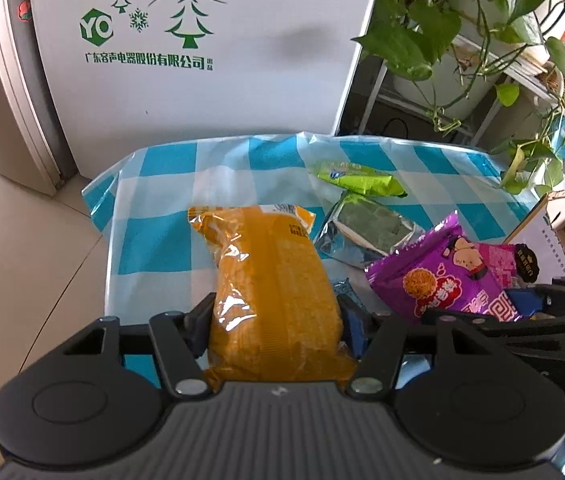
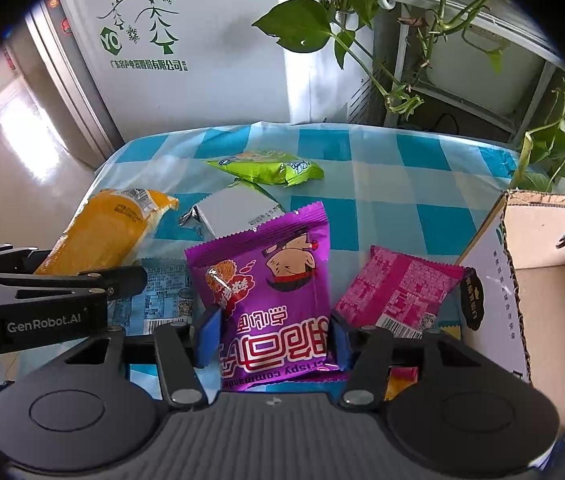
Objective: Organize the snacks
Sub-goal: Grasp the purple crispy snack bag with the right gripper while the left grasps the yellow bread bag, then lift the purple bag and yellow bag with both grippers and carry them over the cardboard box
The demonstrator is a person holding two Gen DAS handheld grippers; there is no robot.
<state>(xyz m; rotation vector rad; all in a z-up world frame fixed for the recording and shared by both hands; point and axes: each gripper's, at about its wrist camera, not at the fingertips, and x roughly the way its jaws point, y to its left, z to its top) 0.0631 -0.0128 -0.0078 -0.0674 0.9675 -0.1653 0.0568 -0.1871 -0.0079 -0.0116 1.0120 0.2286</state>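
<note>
Two snack packets are each clamped between blue gripper pads. The left gripper [image 1: 274, 316] has its fingers squeezed against the sides of the orange packet [image 1: 270, 280], whose clear wrapper bulges out beyond them; the right gripper [image 2: 272, 332] pinches the purple packet [image 2: 270, 280] by its lower half, the printing upside down in the right wrist view. Both packets lie over the blue-and-white checked tablecloth [image 1: 162, 216], the orange one to the left of the purple one.

Around them lie more snacks: a silver packet [image 2: 238, 210] just behind the purple one, a green packet [image 2: 270, 168] farther back, a pink packet [image 2: 398, 292] beside the purple one on the right, and a pale blue wrapper [image 2: 162, 296] flat under the left gripper's arm. An open cardboard box [image 2: 554, 248] stands at the table's right edge, just past the pink packet.

Behind the table stands a tall white carton [image 1: 210, 48] printed with green trees and snowflakes. To its right, leafy trailing plants [image 1: 442, 32] hang from a white metal rack [image 2: 462, 40]. Pale tiled floor [image 1: 14, 264] shows on the left, with bright light falling on it.
</note>
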